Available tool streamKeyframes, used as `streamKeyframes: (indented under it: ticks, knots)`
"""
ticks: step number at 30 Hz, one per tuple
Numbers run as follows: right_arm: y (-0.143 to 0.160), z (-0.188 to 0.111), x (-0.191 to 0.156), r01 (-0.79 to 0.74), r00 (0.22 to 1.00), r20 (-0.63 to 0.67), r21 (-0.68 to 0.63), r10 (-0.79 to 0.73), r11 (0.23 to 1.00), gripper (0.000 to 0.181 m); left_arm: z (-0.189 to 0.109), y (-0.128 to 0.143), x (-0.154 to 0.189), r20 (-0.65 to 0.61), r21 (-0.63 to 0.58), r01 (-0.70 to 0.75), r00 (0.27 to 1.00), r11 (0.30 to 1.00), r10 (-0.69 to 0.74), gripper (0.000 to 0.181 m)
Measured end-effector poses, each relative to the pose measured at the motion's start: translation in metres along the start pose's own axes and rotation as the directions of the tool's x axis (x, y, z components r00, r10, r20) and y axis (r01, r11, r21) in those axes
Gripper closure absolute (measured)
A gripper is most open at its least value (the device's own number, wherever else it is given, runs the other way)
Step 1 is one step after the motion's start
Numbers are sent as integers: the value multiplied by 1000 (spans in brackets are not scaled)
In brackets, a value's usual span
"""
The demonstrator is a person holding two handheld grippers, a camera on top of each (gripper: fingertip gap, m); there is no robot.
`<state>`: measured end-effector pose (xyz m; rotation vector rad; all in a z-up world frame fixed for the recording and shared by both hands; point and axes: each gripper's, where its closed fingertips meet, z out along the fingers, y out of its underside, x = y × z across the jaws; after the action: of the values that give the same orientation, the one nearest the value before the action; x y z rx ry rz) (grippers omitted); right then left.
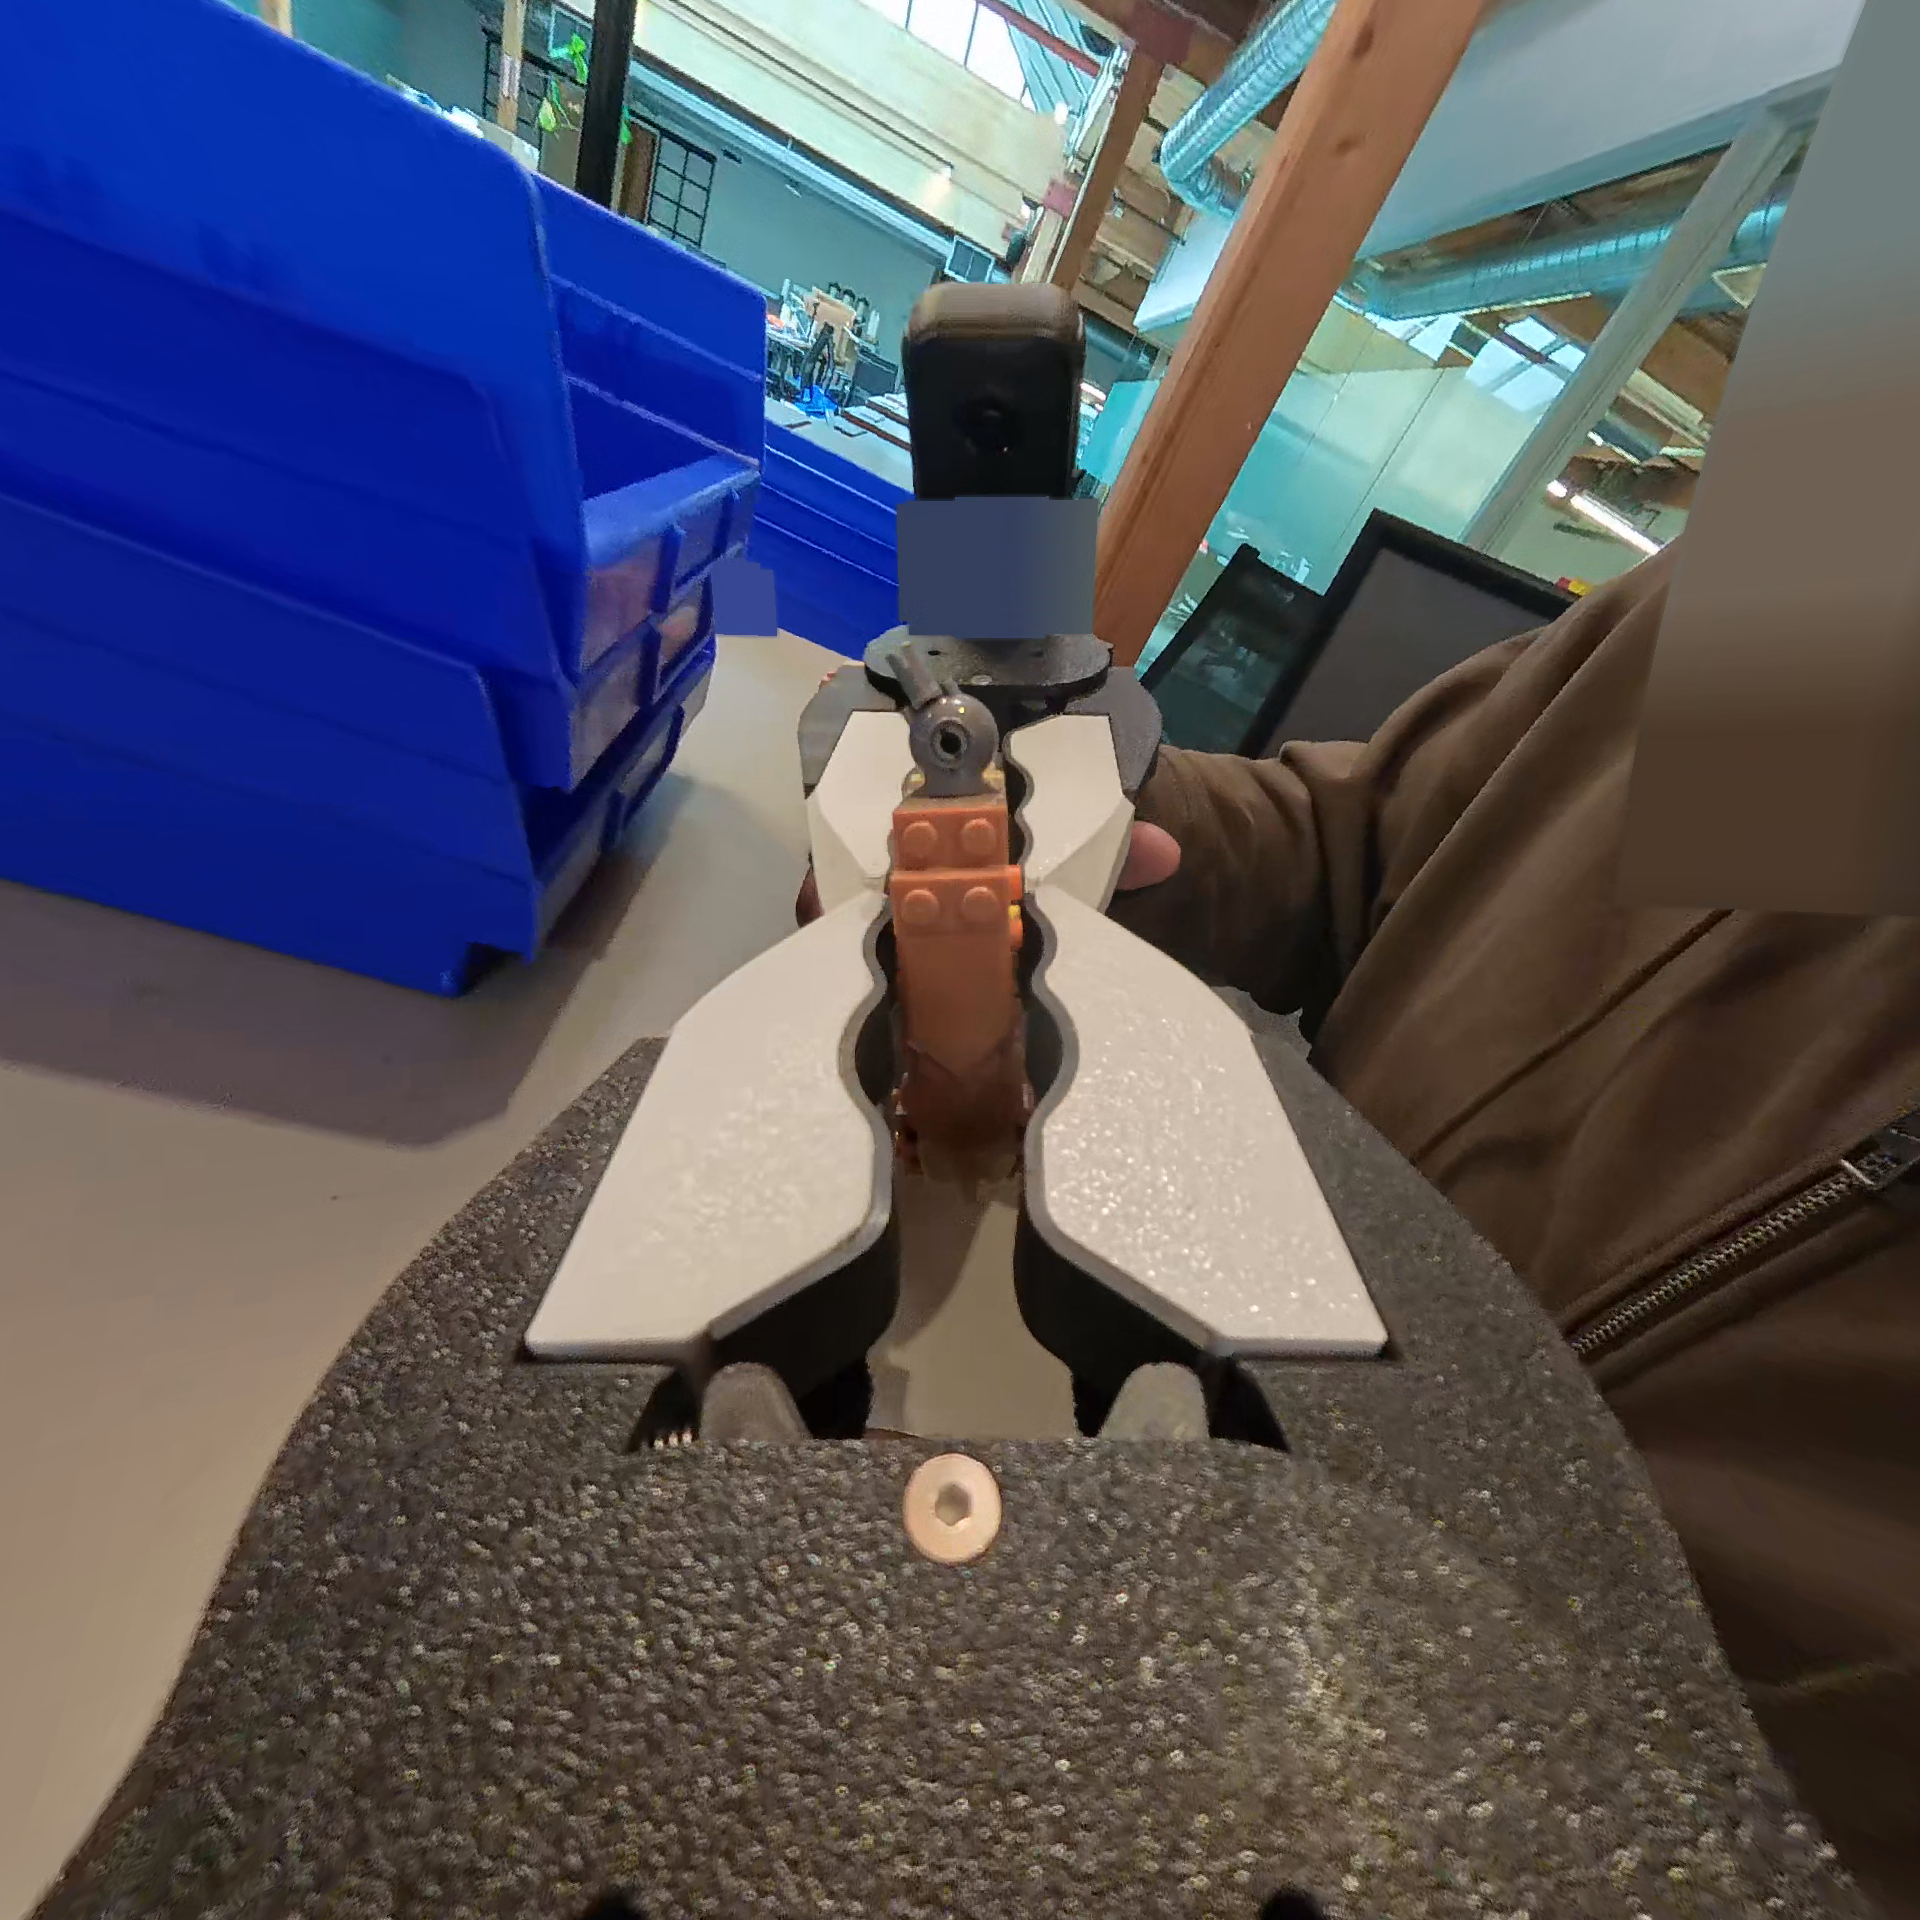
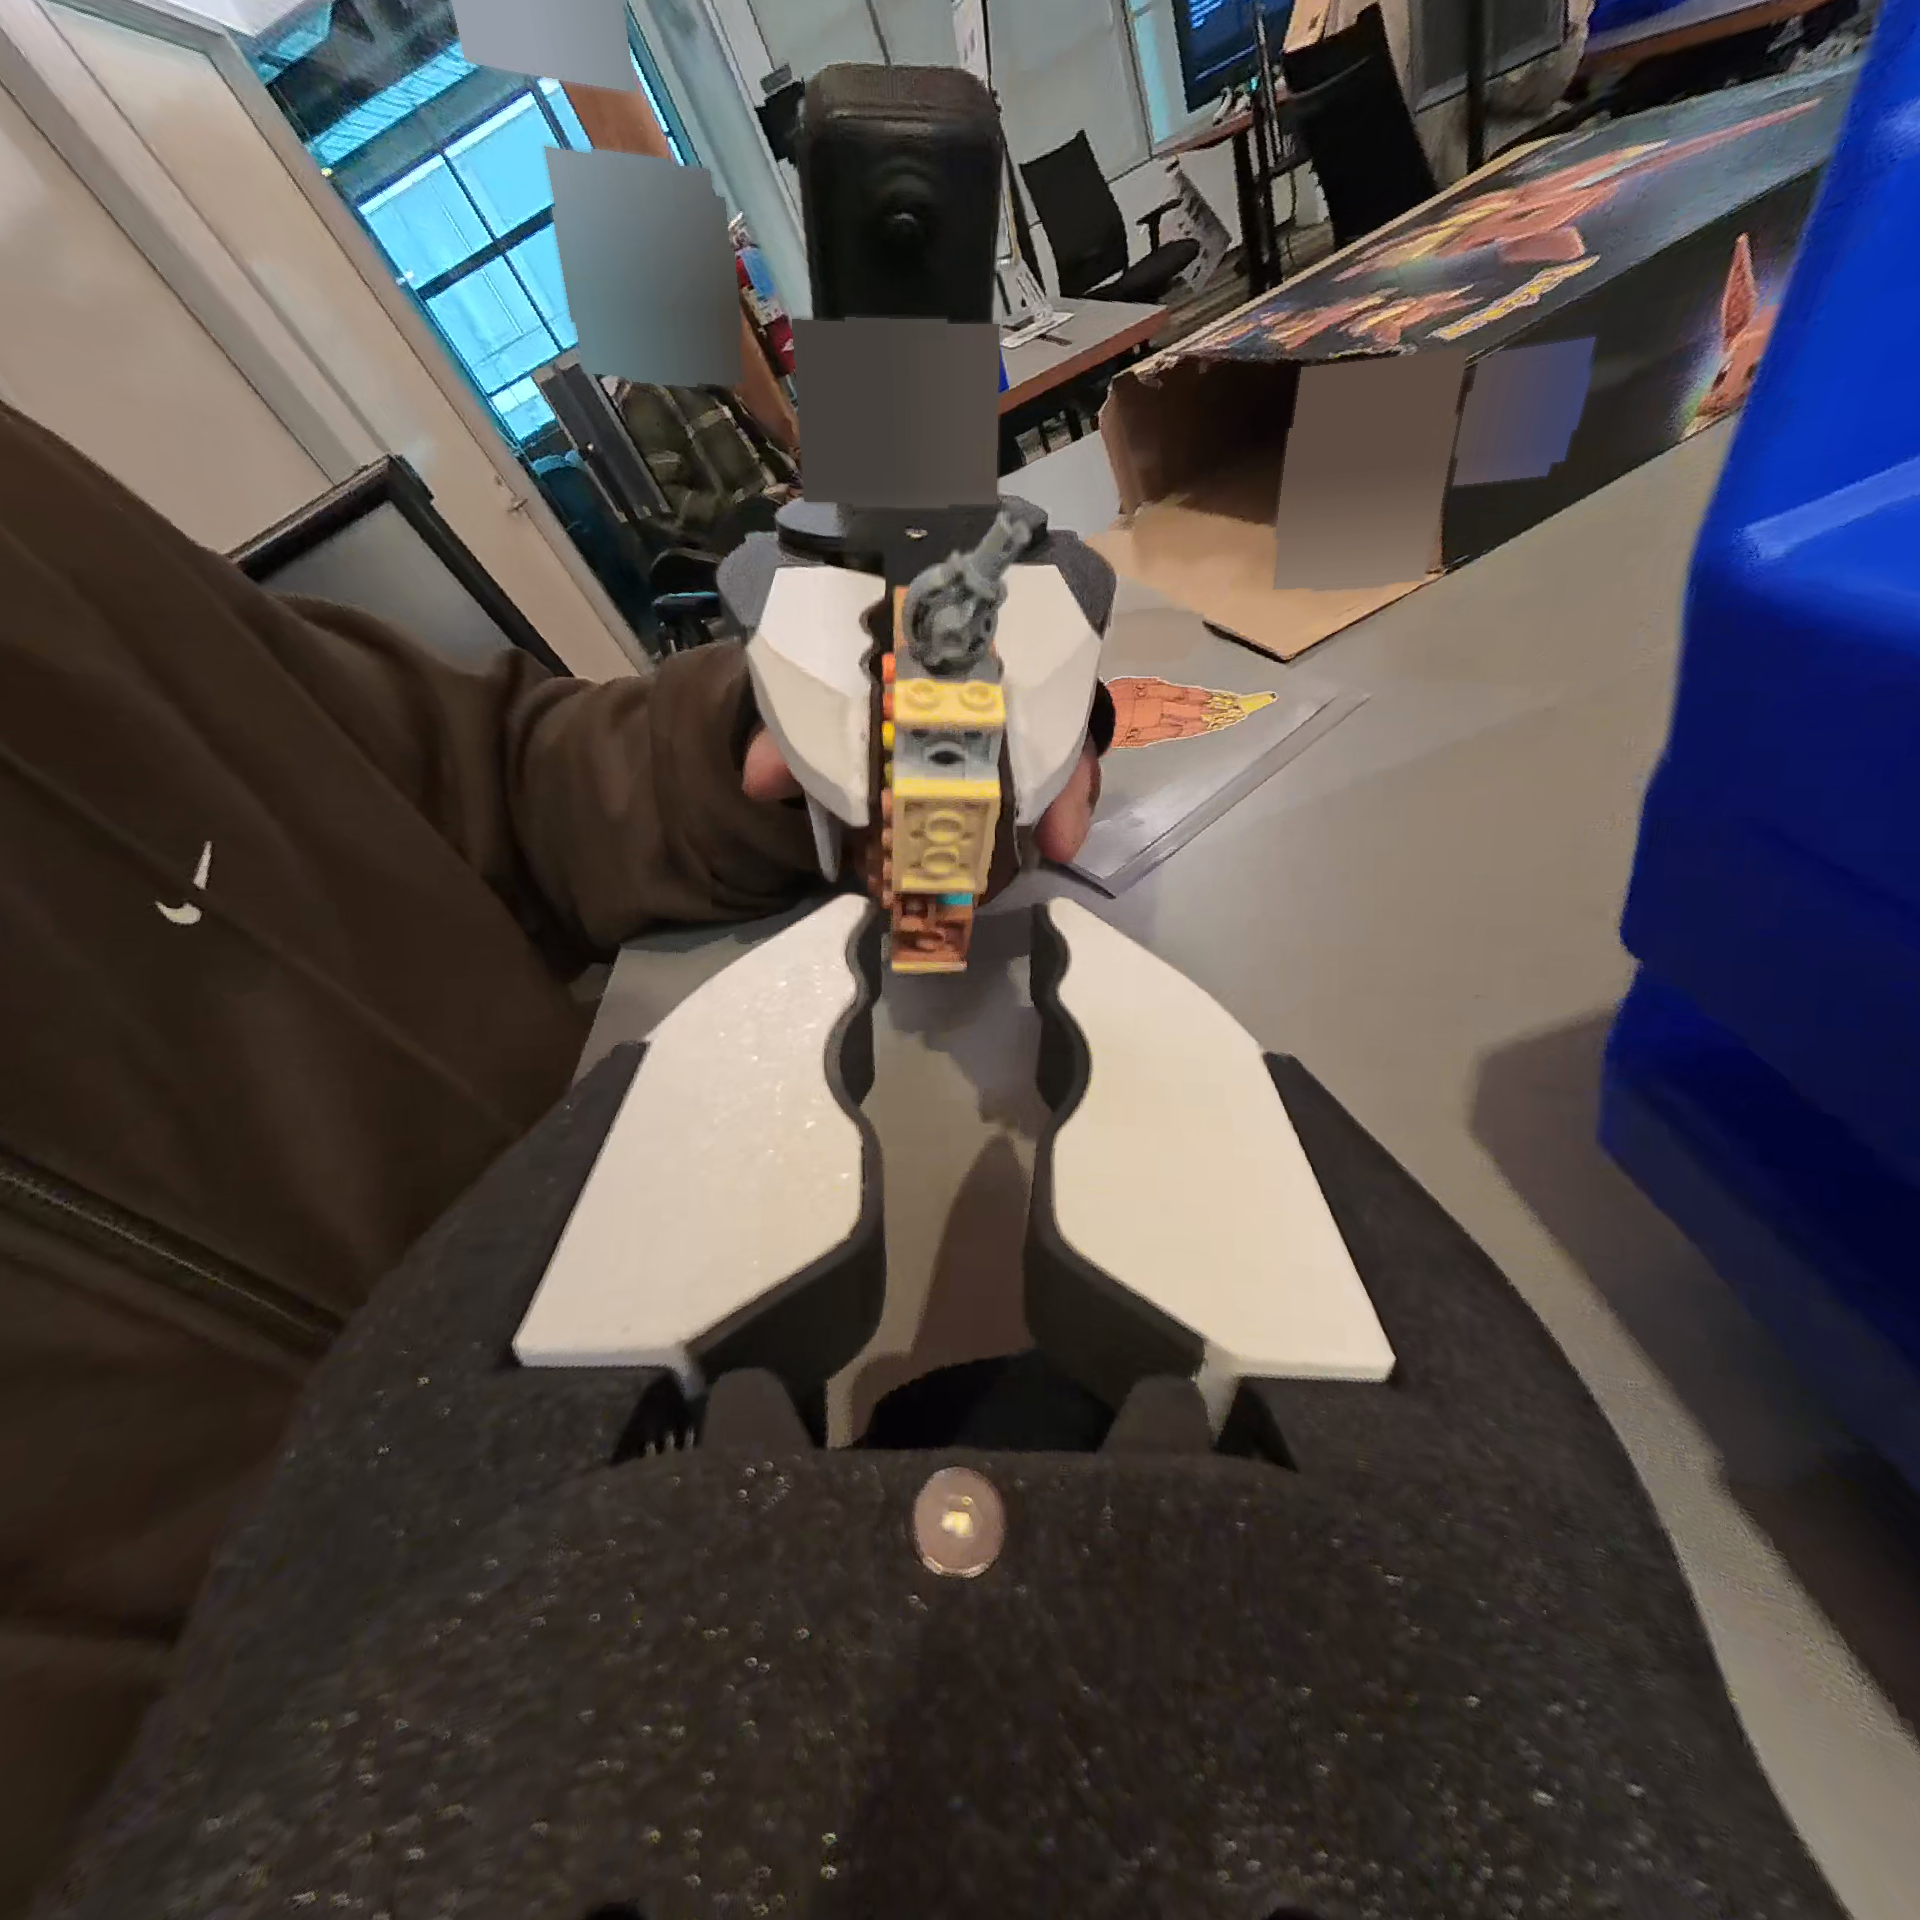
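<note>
- Brick model [image 1: 951, 966]: its lower end is hidden between the left claw's [image 1: 956, 935] fingers.
- Blue bins [image 2: 1808, 727]: cut off by the right edge, blurred.
- Box [image 2: 1403, 343]: partly under mosaic patches.

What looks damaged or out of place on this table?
The cardboard box lies open on the table, and its upper edge is torn and ragged. Nothing else stands out.

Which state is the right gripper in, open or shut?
Open: the right gripper has its fingers apart, grey table showing between them; the brick build at their tips is not pinched.
</note>
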<state>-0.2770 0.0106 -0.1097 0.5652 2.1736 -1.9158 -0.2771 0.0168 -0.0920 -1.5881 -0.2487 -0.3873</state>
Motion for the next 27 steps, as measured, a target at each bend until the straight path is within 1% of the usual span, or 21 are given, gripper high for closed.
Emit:
streamKeyframes:
  ticks: [6, 8, 11, 15, 20, 21, 22, 24, 25, 26, 27]
  knots:
    - [3, 4, -5, -8, 1000, 24, -9, 9, 1000, 157, 8, 10, -2, 33, -49, -38, 999, 998, 40, 160]
    - [4, 3, -5, 1, 1000, 23, -19, -1, 1000, 161, 8, 11, 0, 17, -51, -19, 1000, 999, 20, 160]
    - [9, 4, -4, 31, 999, 19, -53, -30, 998, 162, 8, 17, -1, 13, -94, -10, 1000, 996, 11, 160]
    - [13, 5, -5, 6, 999, 50, -61, -3, 998, 162, 6, 23, -1, -2, -136, 8, 1000, 991, -9, 160]
    - [15, 5, -5, -12, 997, 71, -75, 17, 997, 163, 5, 26, 0, -10, -159, 31, 999, 987, -33, 160]
    - [15, 2, -4, -13, 998, 66, -79, 18, 997, 163, 1, 23, -2, 0, -151, 32, 999, 988, -32, 160]
    - [12, -5, 5, -27, 999, 33, -59, 29, 998, 163, -9, 17, -9, 25, -128, 39, 999, 991, -36, 161]
    - [-6, -29, 22, -86, 996, 3, 43, 86, 995, 163, -33, -1, -26, 88, -43, 77, 993, 996, -73, 160]
    - [-9, -36, 27, -90, 996, -11, 63, 91, 994, 163, -38, -4, -29, 94, -23, 98, 991, 995, -96, 160]
    - [-7, -35, 30, -85, 996, -26, 49, 86, 995, 163, -37, -1, -31, 101, -38, 106, 990, 994, -102, 160]
    - [-2, -31, 28, -79, 996, -30, 22, 79, 997, 163, -32, 7, -31, 109, -77, 103, 990, 992, -95, 160]
